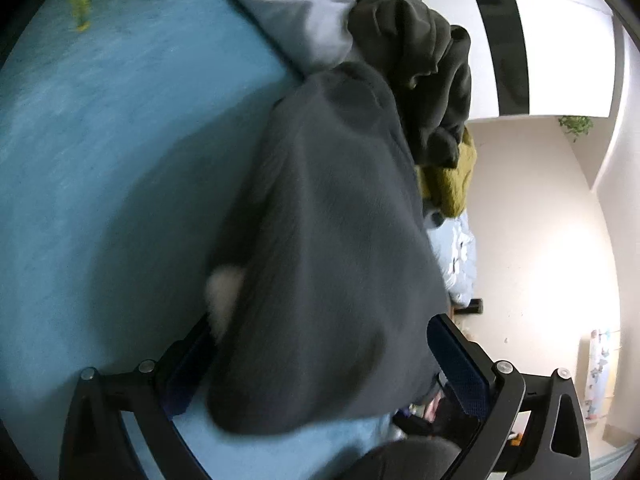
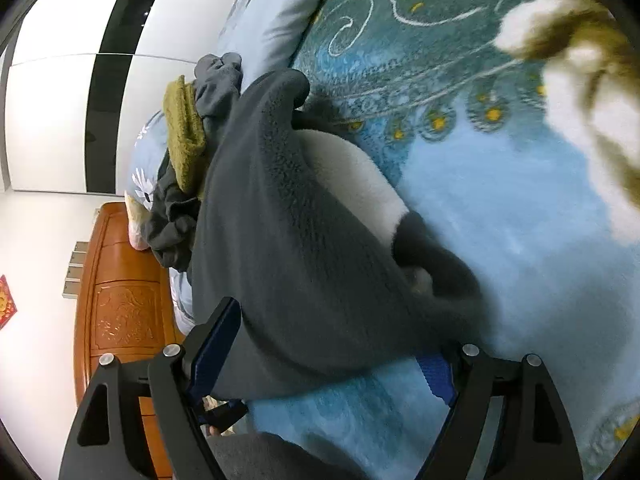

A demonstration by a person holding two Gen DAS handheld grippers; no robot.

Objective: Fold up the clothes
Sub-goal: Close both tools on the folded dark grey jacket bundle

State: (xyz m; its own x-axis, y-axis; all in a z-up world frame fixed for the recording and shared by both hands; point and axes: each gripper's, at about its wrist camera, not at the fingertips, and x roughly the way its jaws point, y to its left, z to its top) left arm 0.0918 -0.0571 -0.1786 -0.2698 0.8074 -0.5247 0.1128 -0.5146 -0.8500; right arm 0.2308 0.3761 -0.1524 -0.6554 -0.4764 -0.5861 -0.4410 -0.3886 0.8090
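A dark grey fleece garment [image 1: 320,248] with white patches lies on the blue blanket [image 1: 100,160]. In the left wrist view it fills the space between the wide-apart fingers of my left gripper [image 1: 320,364], whose jaws stand open around it. In the right wrist view the same grey fleece [image 2: 288,248], with a white panel [image 2: 352,176], lies between the fingers of my right gripper [image 2: 328,352], also wide apart. Neither gripper visibly pinches the cloth.
A pile of clothes lies behind the garment: dark olive-black [image 1: 424,60], mustard knit [image 1: 452,184] [image 2: 184,132], light grey [image 1: 296,12]. A wooden headboard [image 2: 120,300] and pillow [image 2: 260,20] are at the left. A white-brown fluffy item [image 2: 580,60] lies at the upper right.
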